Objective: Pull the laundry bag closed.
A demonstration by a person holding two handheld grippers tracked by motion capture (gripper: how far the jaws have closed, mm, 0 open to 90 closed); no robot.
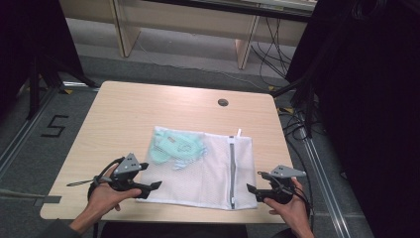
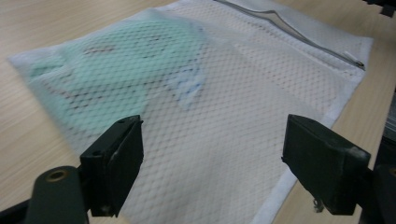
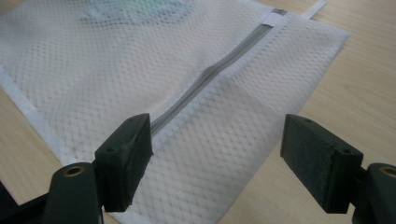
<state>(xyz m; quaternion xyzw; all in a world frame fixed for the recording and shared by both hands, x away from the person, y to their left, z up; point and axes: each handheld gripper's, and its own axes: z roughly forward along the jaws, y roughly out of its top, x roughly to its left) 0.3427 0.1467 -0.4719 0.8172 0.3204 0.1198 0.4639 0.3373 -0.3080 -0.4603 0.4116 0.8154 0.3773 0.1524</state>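
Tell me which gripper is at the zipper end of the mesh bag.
The right gripper. Its open jaws sit at the near corner of the white mesh laundry bag, beside the grey zipper. The left gripper is at the opposite edge, nearer the mint-green garment.

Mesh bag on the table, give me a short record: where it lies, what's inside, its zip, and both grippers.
bag: white mesh bag, flat on the wooden table
contents: mint-green cloth in its far left part
zip: grey zip near the right edge, closed as far as shows
left gripper: open, at the bag's left edge
right gripper: open, at the bag's right edge
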